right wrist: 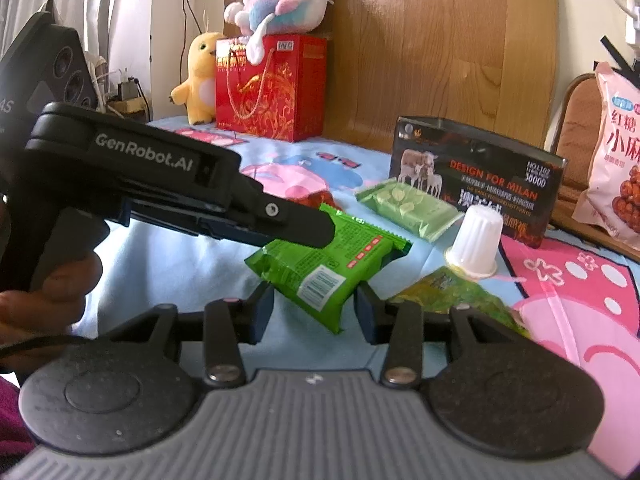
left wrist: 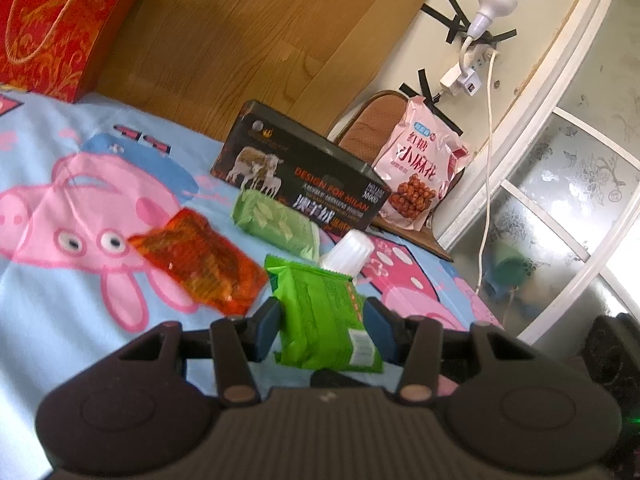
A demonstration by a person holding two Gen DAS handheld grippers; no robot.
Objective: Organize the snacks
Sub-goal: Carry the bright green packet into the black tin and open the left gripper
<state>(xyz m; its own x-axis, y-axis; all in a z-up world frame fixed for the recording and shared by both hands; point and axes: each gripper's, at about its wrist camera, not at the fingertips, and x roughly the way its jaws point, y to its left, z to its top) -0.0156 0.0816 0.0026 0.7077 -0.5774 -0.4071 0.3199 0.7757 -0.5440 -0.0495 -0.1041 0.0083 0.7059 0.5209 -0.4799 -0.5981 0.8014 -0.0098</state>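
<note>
Both grippers have hold of the same bright green packet (left wrist: 326,316), which hangs above the bed (left wrist: 48,288). The left gripper (left wrist: 322,326) has narrowed its pads onto the packet's sides. The right gripper (right wrist: 316,312) meets it from the other end, and its fingers also seem to pinch the wrapper, so this looks like a handover or a two-handed carry.

Left to right ahead of the left gripper: an orange packet (left wrist: 200,260) just to the left, a pale green packet (left wrist: 276,222) further out, a white-capped pouch (right wrist: 460,284) just right of the grippers. Beyond those stands a dark box (left wrist: 304,172), and right of it a pink bag (left wrist: 420,164) leans on a chair.

I'd judge the tidying barely begun: nothing is visibly sorted, one snack is in hand, and at least three lie loose.
</note>
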